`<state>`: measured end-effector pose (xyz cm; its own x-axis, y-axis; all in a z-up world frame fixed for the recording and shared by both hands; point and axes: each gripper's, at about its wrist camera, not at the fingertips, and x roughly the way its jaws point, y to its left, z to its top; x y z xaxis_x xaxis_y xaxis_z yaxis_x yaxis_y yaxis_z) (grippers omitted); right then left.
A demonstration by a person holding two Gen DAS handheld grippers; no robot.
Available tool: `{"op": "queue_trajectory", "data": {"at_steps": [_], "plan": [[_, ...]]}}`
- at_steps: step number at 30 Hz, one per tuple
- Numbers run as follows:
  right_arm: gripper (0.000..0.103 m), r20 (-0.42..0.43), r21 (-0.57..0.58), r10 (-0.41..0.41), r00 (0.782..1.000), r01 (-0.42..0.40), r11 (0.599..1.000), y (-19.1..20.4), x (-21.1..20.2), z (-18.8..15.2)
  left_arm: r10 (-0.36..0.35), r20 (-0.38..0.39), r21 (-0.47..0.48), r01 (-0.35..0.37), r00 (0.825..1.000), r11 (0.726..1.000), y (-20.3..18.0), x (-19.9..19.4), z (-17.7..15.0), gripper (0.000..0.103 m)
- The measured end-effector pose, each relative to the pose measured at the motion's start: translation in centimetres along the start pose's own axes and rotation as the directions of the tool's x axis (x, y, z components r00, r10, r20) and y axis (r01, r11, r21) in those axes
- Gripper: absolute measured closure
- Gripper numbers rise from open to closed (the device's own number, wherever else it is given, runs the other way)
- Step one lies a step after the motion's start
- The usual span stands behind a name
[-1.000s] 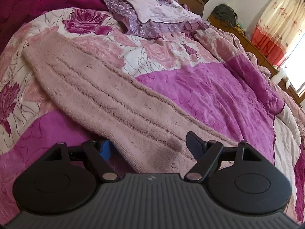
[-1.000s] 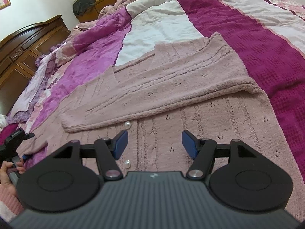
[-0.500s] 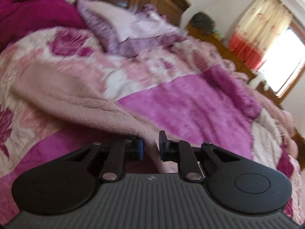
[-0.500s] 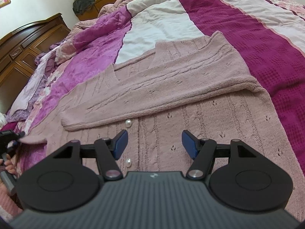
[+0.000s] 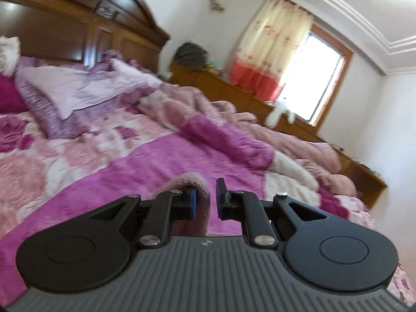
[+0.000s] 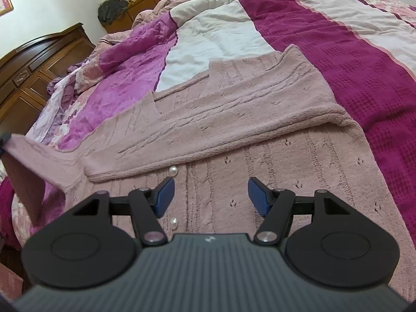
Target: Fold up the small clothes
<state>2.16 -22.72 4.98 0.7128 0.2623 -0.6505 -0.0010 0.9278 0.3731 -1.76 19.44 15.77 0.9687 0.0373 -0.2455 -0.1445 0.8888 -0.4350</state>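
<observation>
A dusty-pink knitted cardigan [image 6: 299, 171] with pearl buttons [image 6: 173, 170] lies flat on the bed. One sleeve [image 6: 234, 119] is folded across its chest. My right gripper [image 6: 210, 195] hangs open just above the button line, with nothing between its blue pads. The other sleeve [image 6: 39, 158] is pulled up off the quilt toward the left edge of the right wrist view. In the left wrist view my left gripper [image 5: 206, 195] is shut on that sleeve's end [image 5: 197, 182], which bunches up between the fingers. The rest of the sleeve is hidden below the gripper body.
The cardigan lies on a magenta, white and floral quilt [image 6: 364, 78]. Lilac pillows [image 5: 78, 88] lean against a dark wooden headboard [image 5: 65, 33]. A low wooden cabinet [image 5: 234, 88] runs along the far side of the bed under a curtained window [image 5: 273, 52].
My left gripper closed on the sleeve end, then rose and tipped up, lifting the sleeve off the quilt. My right gripper stayed still and open.
</observation>
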Motion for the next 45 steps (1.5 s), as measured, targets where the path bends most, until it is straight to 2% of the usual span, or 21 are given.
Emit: {"op": "queue_trajectory", "data": {"at_steps": [7,10,14,18,21,24,29,31,32,34,38,42,45], "plan": [[0.038,0.005,0.01,0.004,1.0,-0.004,1.0,-0.1,-0.2,0.0,-0.081,-0.024,0.107,0.083,0.996,0.991,-5.0,0.1,-0.3,0.087],[0.038,0.009,0.004,0.009,1.0,-0.009,1.0,0.1,-0.2,0.2,-0.115,-0.034,0.122,0.119,0.993,0.985,-6.6,0.2,-0.9,0.087],[0.038,0.017,-0.072,0.044,0.999,-0.043,0.997,1.9,0.3,1.1,-0.136,-0.046,0.135,0.141,0.99,0.981,-7.8,0.3,-1.4,0.087],[0.038,-0.002,-0.185,0.105,0.994,-0.104,0.977,5.2,1.7,1.6,-0.122,-0.05,0.157,0.128,0.991,0.979,-7.6,0.2,-1.5,0.087],[0.038,-0.042,-0.286,0.176,0.984,-0.18,0.941,8.2,3.2,1.3,-0.109,-0.053,0.154,0.116,0.993,0.981,-6.6,0.3,-1.5,0.087],[0.05,-0.102,-0.384,0.23,0.968,-0.252,0.888,11.3,5.0,0.6,-0.089,-0.051,0.128,0.095,0.995,0.987,-5.3,0.3,-1.4,0.087],[0.056,-0.158,-0.526,0.293,0.943,-0.331,0.783,16.2,7.9,-0.3,-0.062,-0.045,0.095,0.066,0.997,0.993,-3.5,0.5,-1.2,0.087],[0.063,-0.178,-0.572,0.301,0.937,-0.348,0.743,17.6,9.2,-0.5,-0.063,-0.045,0.083,0.066,0.997,0.994,-3.1,0.6,-1.0,0.087],[0.069,-0.197,-0.575,0.302,0.933,-0.36,0.735,18.0,9.9,-0.4,-0.064,-0.044,0.078,0.067,0.997,0.995,-2.8,0.6,-0.9,0.087],[0.073,-0.231,-0.56,0.31,0.922,-0.387,0.732,18.6,11.0,-0.3,-0.067,-0.042,0.075,0.07,0.997,0.995,-2.7,0.6,-0.9,0.087],[0.075,-0.198,-0.639,0.256,0.946,-0.322,0.699,19.8,12.2,-0.8,-0.063,-0.036,0.09,0.066,0.997,0.994,-2.8,0.5,-0.8,0.087],[0.075,-0.179,-0.708,0.218,0.959,-0.28,0.649,20.5,12.6,-1.4,-0.071,-0.037,0.082,0.074,0.997,0.994,-2.8,0.7,-0.8,0.087],[0.077,-0.173,-0.727,0.197,0.965,-0.26,0.635,20.8,13.2,-1.4,-0.069,-0.036,0.081,0.072,0.997,0.994,-2.8,0.7,-0.8,0.087]]}}
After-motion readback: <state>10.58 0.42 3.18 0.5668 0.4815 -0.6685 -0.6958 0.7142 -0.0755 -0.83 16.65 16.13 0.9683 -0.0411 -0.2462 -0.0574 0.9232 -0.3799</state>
